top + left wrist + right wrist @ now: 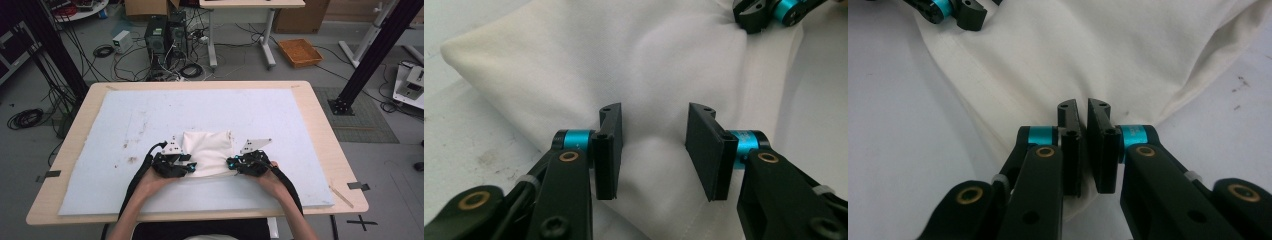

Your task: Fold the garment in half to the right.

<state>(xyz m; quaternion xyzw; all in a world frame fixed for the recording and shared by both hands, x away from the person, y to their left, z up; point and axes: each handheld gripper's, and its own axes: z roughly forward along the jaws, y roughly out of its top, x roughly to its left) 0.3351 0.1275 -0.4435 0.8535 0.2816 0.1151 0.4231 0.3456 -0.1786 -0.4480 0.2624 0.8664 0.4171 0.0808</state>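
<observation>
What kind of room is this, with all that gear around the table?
Probably a lab or workshop for recording experiments: computer towers and tangled cables sit on the bare floor, black frame posts flank the table, and cardboard boxes line the back.

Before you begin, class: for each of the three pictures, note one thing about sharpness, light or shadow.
High view: even light, but soft; the white cloth shows little crease detail. Left gripper view: the left gripper has crisp jaws, and a soft shadow on the cloth between them. Right gripper view: the right gripper has sharp jaws; the far cloth blurs.
</observation>
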